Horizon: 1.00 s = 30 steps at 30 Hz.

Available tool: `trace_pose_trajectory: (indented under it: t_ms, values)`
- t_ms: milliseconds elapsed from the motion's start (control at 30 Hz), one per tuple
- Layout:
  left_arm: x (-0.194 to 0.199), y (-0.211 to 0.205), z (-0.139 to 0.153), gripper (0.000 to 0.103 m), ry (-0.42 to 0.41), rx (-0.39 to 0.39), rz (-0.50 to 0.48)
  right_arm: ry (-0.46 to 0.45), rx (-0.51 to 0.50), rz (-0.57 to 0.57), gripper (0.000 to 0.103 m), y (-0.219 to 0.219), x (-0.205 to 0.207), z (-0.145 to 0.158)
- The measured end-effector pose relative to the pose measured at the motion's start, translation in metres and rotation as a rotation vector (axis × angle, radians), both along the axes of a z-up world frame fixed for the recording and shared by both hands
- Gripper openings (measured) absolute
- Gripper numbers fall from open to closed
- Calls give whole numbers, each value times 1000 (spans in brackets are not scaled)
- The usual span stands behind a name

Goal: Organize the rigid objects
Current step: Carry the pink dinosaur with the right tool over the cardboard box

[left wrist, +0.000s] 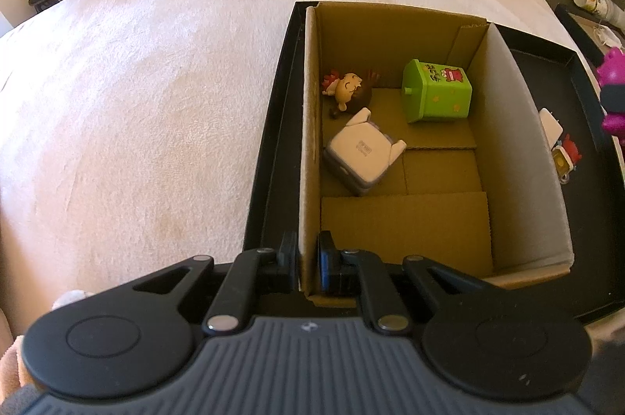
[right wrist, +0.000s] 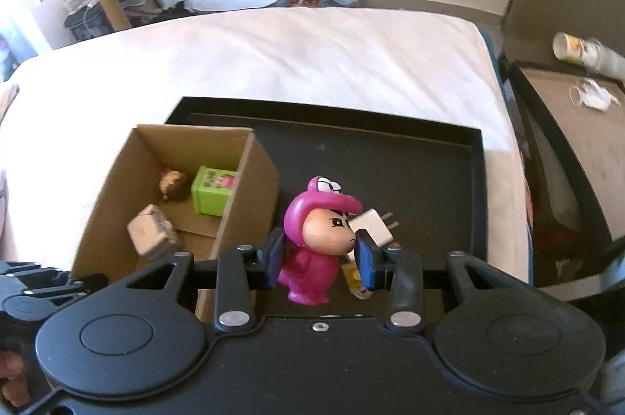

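Pink figurine (right wrist: 312,243) sits clamped in the right tool (right wrist: 322,253) above the black tray (right wrist: 429,180); the left tool (left wrist: 306,264) pinches the cardboard box (left wrist: 308,141) wall.

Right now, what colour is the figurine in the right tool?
Pink suit, peach face; clearest in the right wrist view.
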<state>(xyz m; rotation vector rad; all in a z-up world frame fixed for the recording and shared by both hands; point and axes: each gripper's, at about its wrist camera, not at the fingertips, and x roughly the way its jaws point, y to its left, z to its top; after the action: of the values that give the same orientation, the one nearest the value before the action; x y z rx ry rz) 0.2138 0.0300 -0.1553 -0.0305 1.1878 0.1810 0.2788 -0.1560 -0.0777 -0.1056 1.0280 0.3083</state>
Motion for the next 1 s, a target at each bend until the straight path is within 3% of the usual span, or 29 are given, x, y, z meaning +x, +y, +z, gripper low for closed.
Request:
trace_pose_trajectory:
  t_ms: [500, 1000]
  values:
    - [-2, 3, 2, 10, -16, -30, 7, -6, 8, 77, 38, 49, -3, 18]
    - [-2, 8, 2, 10, -28, -69, 16, 48, -51, 160, 38, 103, -1, -8]
